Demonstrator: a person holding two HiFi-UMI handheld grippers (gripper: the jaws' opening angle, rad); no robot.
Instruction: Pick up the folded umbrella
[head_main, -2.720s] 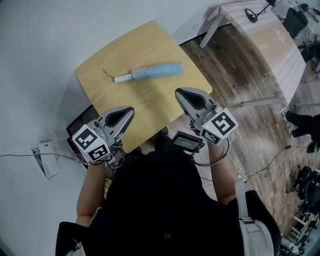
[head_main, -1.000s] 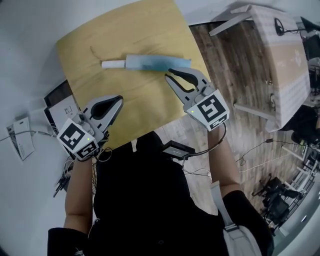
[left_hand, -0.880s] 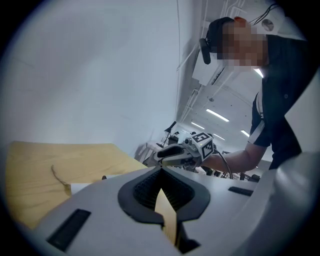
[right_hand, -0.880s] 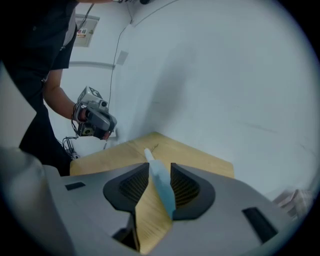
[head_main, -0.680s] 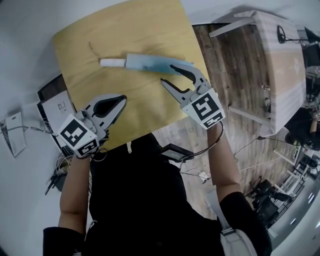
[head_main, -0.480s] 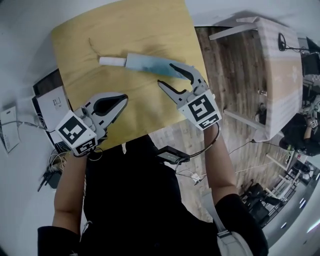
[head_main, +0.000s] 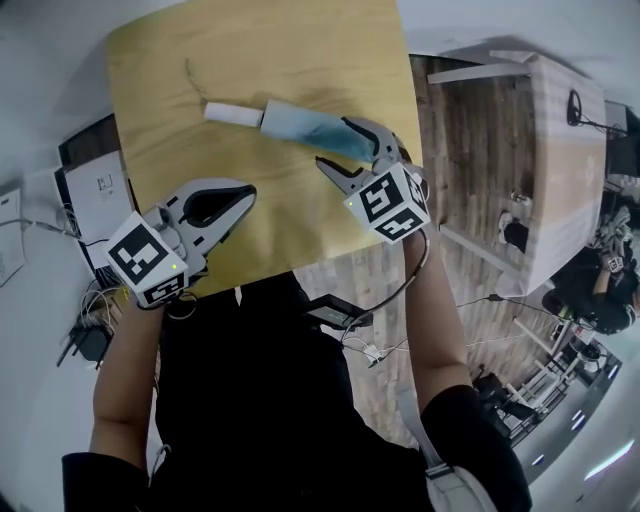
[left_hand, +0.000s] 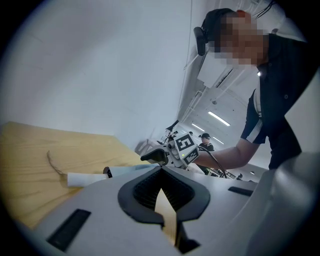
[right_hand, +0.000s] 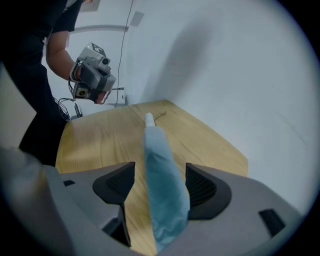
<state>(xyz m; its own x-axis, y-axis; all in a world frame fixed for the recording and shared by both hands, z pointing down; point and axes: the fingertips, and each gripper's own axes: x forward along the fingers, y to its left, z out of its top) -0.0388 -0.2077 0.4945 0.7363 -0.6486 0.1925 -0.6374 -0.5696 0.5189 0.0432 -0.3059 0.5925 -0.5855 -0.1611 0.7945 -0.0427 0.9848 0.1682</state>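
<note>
Right gripper straddling the folded umbrella, grasp not yet made.
The umbrella is lying flat on the wooden surface. The right fingers have just been opening and are standing wide around its blue fabric end, not pressing on it. The left gripper is hovering well short of the umbrella, fingers together and empty. Next, I'd judge, the right fingers need to close firmly before any lift.

Bright, even indoor light is recorded throughout. Strip ceiling lights are seen glowing in the left gripper view. A broad soft shadow is cast on the white wall. Heavy fisheye bending and black corners are noted in both gripper views; the left gripper and right gripper are rendered soft close up.
</note>
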